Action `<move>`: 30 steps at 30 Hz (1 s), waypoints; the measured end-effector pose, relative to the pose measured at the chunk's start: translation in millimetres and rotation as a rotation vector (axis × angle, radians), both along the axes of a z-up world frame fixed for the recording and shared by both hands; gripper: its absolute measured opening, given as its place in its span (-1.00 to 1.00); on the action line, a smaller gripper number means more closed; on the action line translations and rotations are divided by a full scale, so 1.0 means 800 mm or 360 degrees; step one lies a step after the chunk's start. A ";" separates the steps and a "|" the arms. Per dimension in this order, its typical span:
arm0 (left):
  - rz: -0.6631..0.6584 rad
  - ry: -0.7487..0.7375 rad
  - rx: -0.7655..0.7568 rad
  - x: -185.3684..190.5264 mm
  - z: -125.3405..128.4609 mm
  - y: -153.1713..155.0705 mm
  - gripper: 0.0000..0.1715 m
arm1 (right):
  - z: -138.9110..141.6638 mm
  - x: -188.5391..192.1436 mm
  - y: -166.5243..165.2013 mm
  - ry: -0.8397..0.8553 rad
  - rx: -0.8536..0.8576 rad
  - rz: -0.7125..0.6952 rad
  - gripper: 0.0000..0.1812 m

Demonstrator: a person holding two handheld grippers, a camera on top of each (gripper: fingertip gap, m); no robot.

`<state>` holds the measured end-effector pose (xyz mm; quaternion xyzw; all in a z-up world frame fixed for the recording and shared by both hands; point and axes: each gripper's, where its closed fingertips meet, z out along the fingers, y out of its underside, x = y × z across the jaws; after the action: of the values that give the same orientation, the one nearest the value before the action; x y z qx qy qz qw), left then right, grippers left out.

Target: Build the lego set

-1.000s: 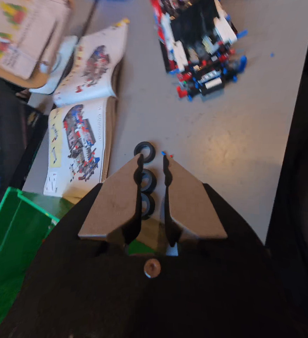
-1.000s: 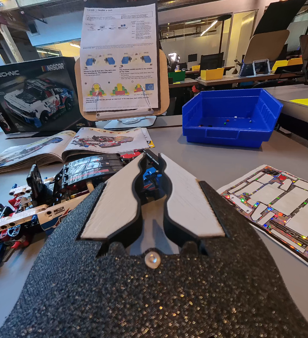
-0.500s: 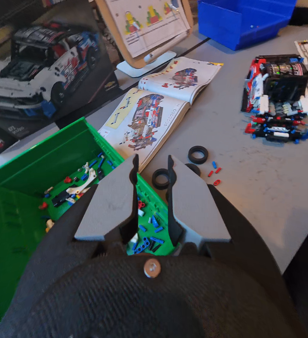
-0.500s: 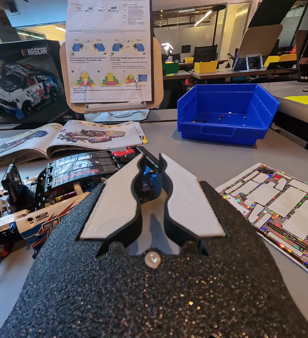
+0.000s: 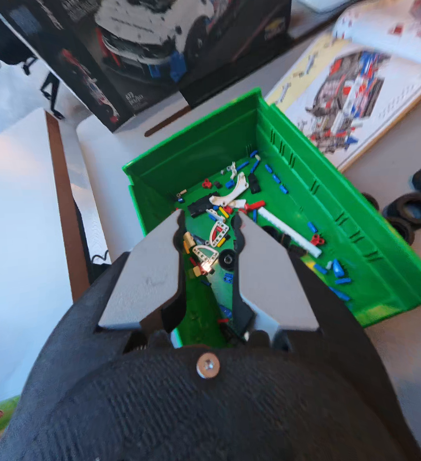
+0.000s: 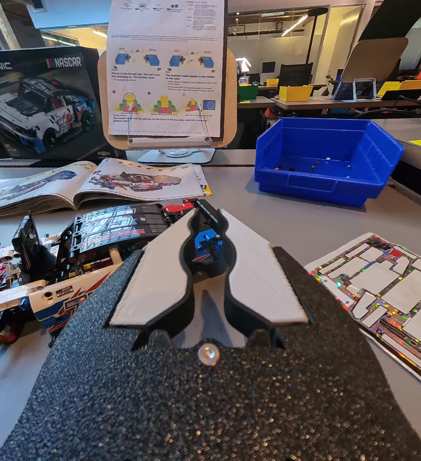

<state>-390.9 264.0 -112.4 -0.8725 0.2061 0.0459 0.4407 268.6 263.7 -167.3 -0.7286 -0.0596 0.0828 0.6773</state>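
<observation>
Left gripper [image 5: 208, 219]: jaws spread, empty, angled down over green bin [image 5: 311, 199]. Loose pieces [image 5: 219, 232] scattered on bin floor beneath tips: judged light, rigid, small, prone to slip; pinch across flat faces advised. Black tyres [image 5: 415, 209] noted on table beside bin.

Right gripper [image 6: 208, 219]: jaws part-spread, nothing pinched, held low and level, pointed at rear of car model [image 6: 99, 239]. Model judged stiff yet fragile at joints; grip on chassis preferred. Instruction booklet [image 6: 139, 182] lies open beyond; blue bin [image 6: 329, 172] farther right.

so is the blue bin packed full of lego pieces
No, the blue bin is almost empty in the right wrist view, with only a few tiny loose pieces scattered on its floor.
</observation>
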 end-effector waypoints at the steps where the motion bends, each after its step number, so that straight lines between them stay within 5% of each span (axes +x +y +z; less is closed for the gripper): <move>1: -0.0020 0.0075 -0.0054 -0.005 -0.009 0.003 -0.77 | 0.000 0.000 0.000 0.0006 -0.0004 0.0002 -0.86; 3: -0.0020 0.0224 -0.0186 -0.019 -0.029 0.008 -0.94 | -0.001 0.000 0.001 0.0011 -0.0006 0.0002 -0.86; 17: -0.0172 0.0844 -0.1078 -0.059 -0.131 -0.007 -0.89 | -0.001 -0.007 0.000 -0.0030 -0.0005 0.0028 -0.86; 25: -0.0171 0.0706 -0.0922 -0.038 -0.130 0.027 -0.88 | 0.001 -0.007 -0.002 -0.0007 0.0012 0.0032 -0.86; 30: -0.0363 0.0657 -0.0845 -0.001 -0.137 0.048 -0.85 | -0.001 -0.009 0.000 -0.0025 -0.0004 0.0029 -0.86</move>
<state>-391.9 302.7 -221.9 -0.9003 0.3916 0.1165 0.1499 261.4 263.8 -168.0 -0.7295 -0.0715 0.0835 0.6751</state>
